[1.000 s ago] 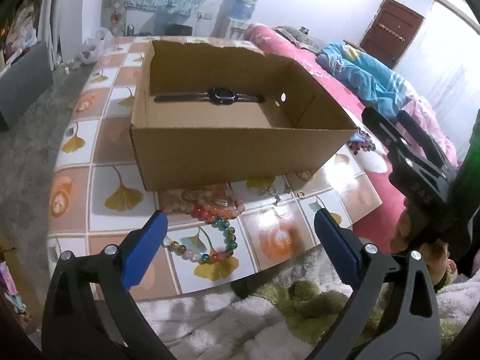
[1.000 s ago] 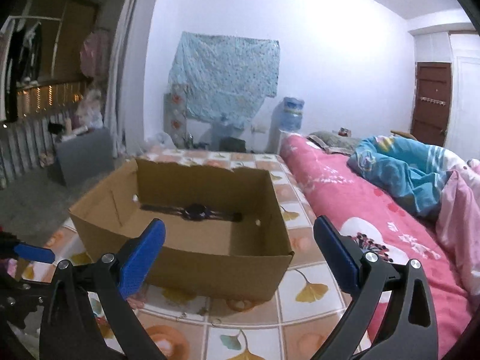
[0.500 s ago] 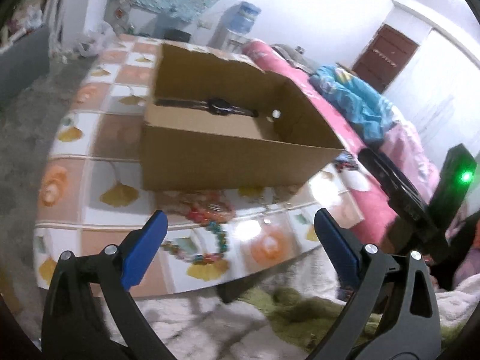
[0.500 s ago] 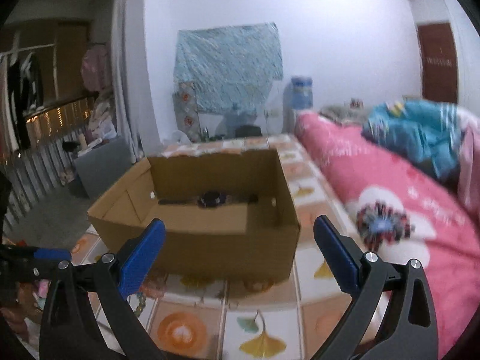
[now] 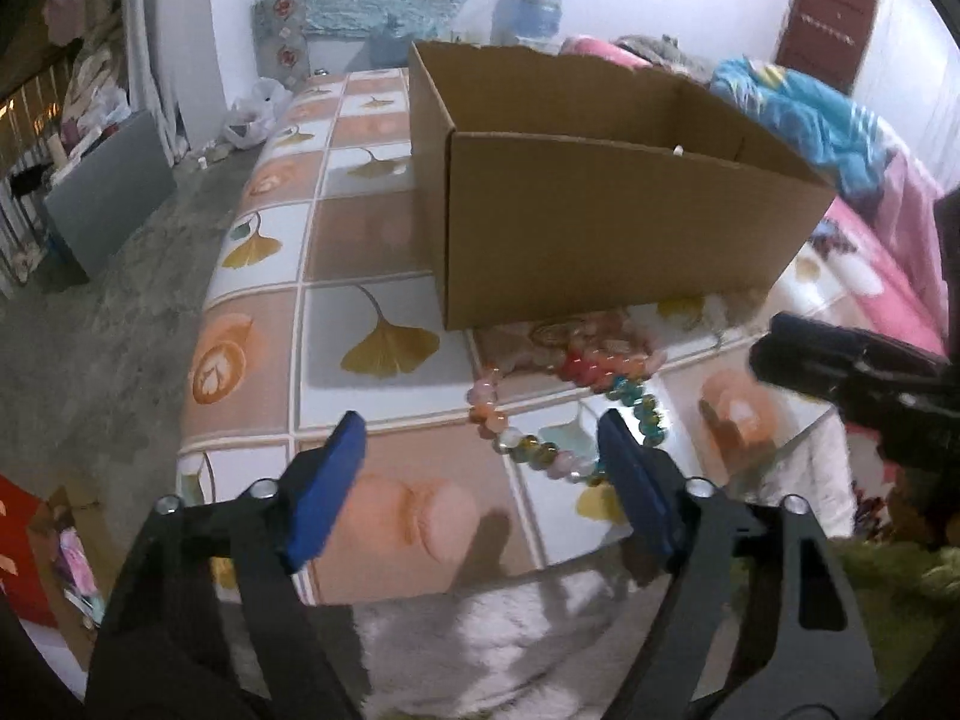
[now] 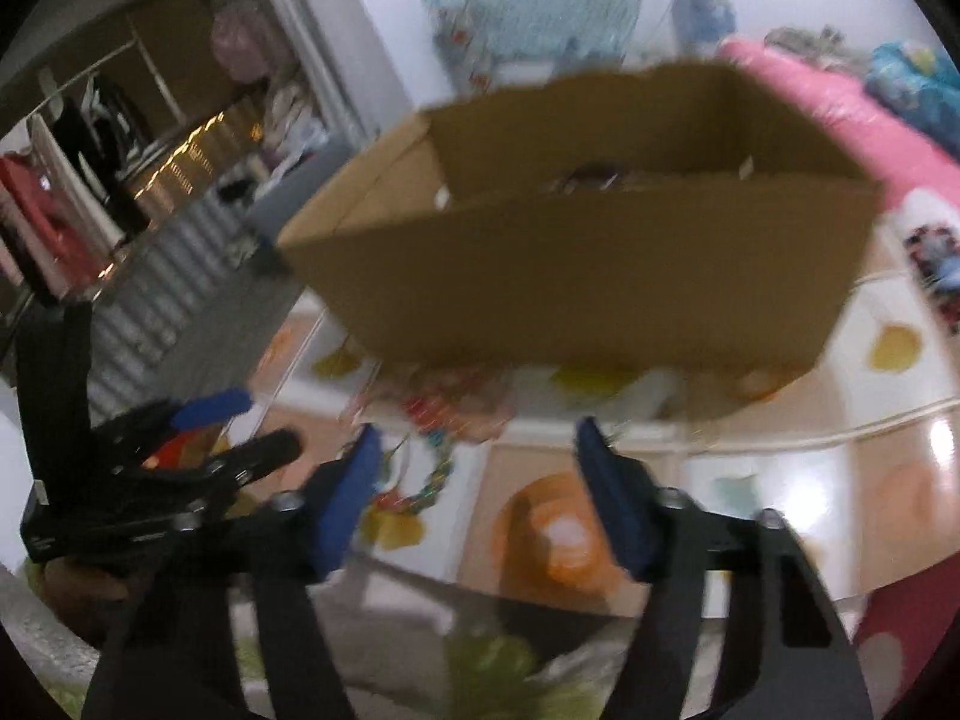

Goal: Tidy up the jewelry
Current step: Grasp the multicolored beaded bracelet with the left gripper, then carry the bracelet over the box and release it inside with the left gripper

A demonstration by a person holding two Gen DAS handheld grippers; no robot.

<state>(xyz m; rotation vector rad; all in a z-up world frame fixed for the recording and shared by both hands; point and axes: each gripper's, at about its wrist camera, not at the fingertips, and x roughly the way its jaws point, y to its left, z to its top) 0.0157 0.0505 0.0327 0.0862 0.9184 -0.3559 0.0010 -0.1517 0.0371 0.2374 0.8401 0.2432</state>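
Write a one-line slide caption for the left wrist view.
Open left gripper above beaded bracelets beside cardboard box.

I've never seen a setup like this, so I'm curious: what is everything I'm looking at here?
box: one, brown cardboard, open-topped, on the table.
bead bracelets: a multicoloured cluster, count unclear, on the table in front of the box.
table: one, tiled cover with leaf pattern.
bed: one, pink cover, right of the table.
blanket: one, blue, on the bed.
water jug: one, blue, by the back wall.
door: one, dark brown, far right.
left hand-held gripper: blue pads, nothing between them, jaws just closing.
right hand-held gripper: blue pads, nothing between them, jaws just closing.
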